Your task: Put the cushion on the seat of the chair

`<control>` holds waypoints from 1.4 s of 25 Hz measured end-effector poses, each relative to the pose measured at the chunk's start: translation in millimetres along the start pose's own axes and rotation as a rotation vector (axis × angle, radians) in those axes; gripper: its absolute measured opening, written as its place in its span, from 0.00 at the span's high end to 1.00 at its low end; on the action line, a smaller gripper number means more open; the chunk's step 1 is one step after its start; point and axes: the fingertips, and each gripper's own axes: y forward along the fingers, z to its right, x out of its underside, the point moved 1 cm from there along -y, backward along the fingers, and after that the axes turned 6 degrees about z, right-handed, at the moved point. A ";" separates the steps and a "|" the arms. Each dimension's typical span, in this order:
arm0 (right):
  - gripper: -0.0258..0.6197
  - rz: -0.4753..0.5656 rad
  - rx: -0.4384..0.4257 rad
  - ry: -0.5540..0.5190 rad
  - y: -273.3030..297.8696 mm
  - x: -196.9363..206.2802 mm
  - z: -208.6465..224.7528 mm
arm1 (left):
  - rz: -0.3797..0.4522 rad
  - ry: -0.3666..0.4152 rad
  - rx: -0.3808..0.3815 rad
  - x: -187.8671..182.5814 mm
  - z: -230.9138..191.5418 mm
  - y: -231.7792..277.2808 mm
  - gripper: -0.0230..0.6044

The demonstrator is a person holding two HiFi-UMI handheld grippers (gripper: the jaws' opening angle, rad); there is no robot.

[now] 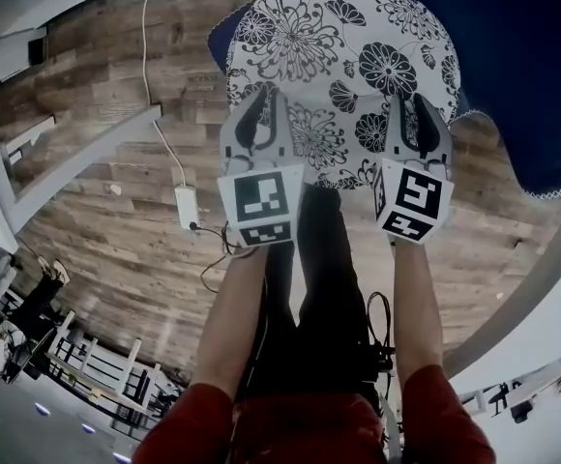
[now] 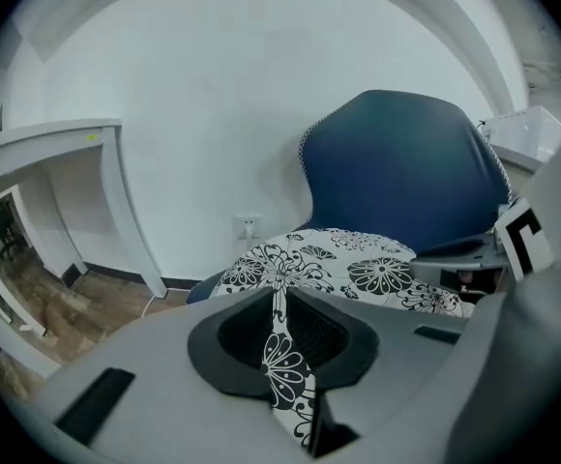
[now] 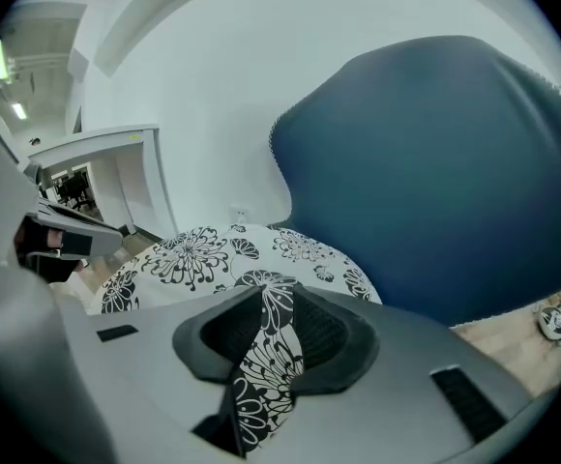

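Nearest us: two red sleeves (image 1: 189, 431) and bare forearms (image 1: 232, 327), low centre of the head view, reaching up-frame to the grippers.

Left gripper (image 1: 259, 114): we list it as closed on a fold at the near edge of the cushion (image 1: 343, 56). Its own view shows patterned fabric pinched tight between the jaws.

Right gripper (image 1: 412, 116): likewise, with the jaws clamped on a second fold of that same edge.

Each gripper carries a marker cube (image 1: 258, 204) at its near end.

Surface: floor (image 1: 97, 172) of wood-look planks in mixed brown and grey, filling the middle and left of the head view. On it, left of the left gripper, we note a white power adapter (image 1: 186, 207) with a white cable (image 1: 146, 66) running up-frame.

Room: plain white wall (image 2: 213, 104) with one wall socket (image 2: 248, 226) low on it, and a white table frame (image 2: 126, 201) at the left of the left gripper view.

Cushion: round and white, printed with large black flowers and small dots. We find it at top centre of the head view, over the seat (image 1: 220, 35) of the chair (image 1: 522, 66), with a sliver of dark blue seat showing past its left edge.

Chair: dark blue shell with pale stitching along the rim, its backrest rising behind the cushion in both gripper views.
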 end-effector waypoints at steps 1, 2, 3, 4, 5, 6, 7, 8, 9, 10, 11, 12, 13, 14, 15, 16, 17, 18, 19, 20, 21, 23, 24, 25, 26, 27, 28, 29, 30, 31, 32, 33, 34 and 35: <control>0.80 0.007 0.001 0.000 -2.5 -5.0 -1.0 | 0.009 0.001 0.001 -5.1 -0.3 -3.4 0.91; 0.80 0.014 0.001 -0.001 -5.4 -10.5 -2.2 | 0.017 0.002 0.001 -10.4 -0.4 -7.1 0.91; 0.80 0.021 0.001 -0.003 -8.8 -16.4 -3.4 | 0.025 0.003 0.003 -15.6 -0.2 -11.1 0.91; 0.80 0.029 0.001 -0.005 -12.6 -22.6 -4.4 | 0.032 0.005 0.005 -20.9 0.3 -15.3 0.91; 0.80 0.038 0.002 -0.006 -16.8 -29.2 -5.1 | 0.040 0.005 0.007 -26.5 0.8 -19.7 0.91; 0.80 0.048 0.004 -0.005 -21.3 -36.2 -5.6 | 0.049 0.006 0.008 -32.5 1.3 -24.3 0.91; 0.80 0.060 0.006 -0.003 -25.8 -43.6 -6.0 | 0.060 0.007 0.010 -39.1 1.6 -29.1 0.91; 0.80 0.073 0.009 -0.001 -30.5 -51.6 -6.3 | 0.072 0.009 0.011 -46.3 1.9 -34.1 0.91; 0.80 0.085 0.013 0.003 -35.7 -60.1 -6.6 | 0.083 0.013 0.014 -53.8 2.1 -39.7 0.91; 0.80 0.098 0.017 0.006 -41.6 -68.8 -7.0 | 0.093 0.017 0.016 -61.3 2.2 -46.1 0.91; 0.80 0.110 0.021 0.010 -48.4 -77.6 -7.4 | 0.103 0.019 0.018 -68.7 2.2 -53.4 0.91; 0.80 0.122 0.025 0.013 -55.7 -86.3 -7.8 | 0.112 0.020 0.019 -76.0 2.2 -61.5 0.91; 0.80 0.133 0.030 0.017 -63.4 -95.0 -8.1 | 0.122 0.020 0.021 -83.3 2.2 -70.1 0.91; 0.80 0.145 0.036 0.020 -71.3 -103.8 -8.2 | 0.134 0.020 0.023 -90.9 2.2 -78.9 0.91; 0.80 0.157 0.041 0.025 -79.4 -112.7 -8.5 | 0.146 0.021 0.024 -98.7 2.1 -87.8 0.91; 0.80 0.171 0.045 0.029 -87.6 -121.8 -9.1 | 0.159 0.023 0.025 -106.7 1.8 -96.6 0.91; 0.80 0.185 0.049 0.031 -95.9 -131.0 -10.0 | 0.173 0.025 0.025 -114.9 1.3 -105.1 0.91; 0.80 0.199 0.052 0.032 -104.0 -140.1 -11.3 | 0.189 0.027 0.026 -123.3 0.6 -113.1 0.91; 0.80 0.214 0.055 0.031 -112.0 -149.2 -12.8 | 0.207 0.029 0.026 -132.1 -0.1 -120.6 0.91; 0.80 0.229 0.056 0.031 -120.2 -158.0 -14.5 | 0.226 0.030 0.027 -141.1 -0.7 -128.1 0.91; 0.80 0.245 0.057 0.030 -128.7 -166.6 -16.3 | 0.245 0.031 0.028 -150.3 -0.9 -136.0 0.91; 0.80 0.277 0.056 0.028 -147.4 -184.3 -20.9 | 0.286 0.036 0.029 -169.6 -0.8 -153.7 0.91; 0.80 0.293 0.056 0.026 -157.2 -193.6 -23.7 | 0.307 0.041 0.030 -179.6 -1.0 -163.5 0.91; 0.80 0.310 0.055 0.023 -167.2 -203.2 -26.8 | 0.328 0.046 0.031 -189.8 -1.3 -173.7 0.91; 0.80 0.326 0.053 0.021 -177.4 -212.7 -30.1 | 0.348 0.050 0.032 -199.9 -1.7 -184.5 0.91; 0.80 0.343 0.052 0.017 -187.9 -222.2 -33.4 | 0.370 0.054 0.032 -209.8 -1.9 -195.7 0.91; 0.80 0.362 0.051 0.014 -198.5 -231.8 -36.5 | 0.392 0.059 0.031 -219.6 -1.9 -207.3 0.91; 0.80 0.382 0.051 0.010 -209.0 -241.4 -39.5 | 0.416 0.067 0.031 -229.1 -1.6 -218.7 0.91; 0.80 0.402 0.050 0.008 -219.1 -250.8 -42.3 | 0.439 0.077 0.031 -238.3 -1.1 -229.7 0.91; 0.80 0.423 0.049 0.007 -228.5 -259.9 -44.9 | 0.461 0.085 0.032 -246.9 -0.3 -240.1 0.91; 0.80 0.442 0.048 0.006 -237.7 -268.5 -47.1 | 0.482 0.092 0.035 -254.7 0.7 -250.2 0.91; 0.80 0.460 0.048 0.006 -247.1 -276.6 -49.2 | 0.502 0.096 0.037 -261.8 1.9 -260.5 0.91; 0.80 0.478 0.047 0.006 -257.0 -284.1 -51.3 | 0.520 0.098 0.038 -268.0 3.4 -271.4 0.91; 0.81 0.495 0.046 0.005 -267.6 -291.1 -54.0 | 0.536 0.099 0.039 -273.2 4.7 -283.3 0.91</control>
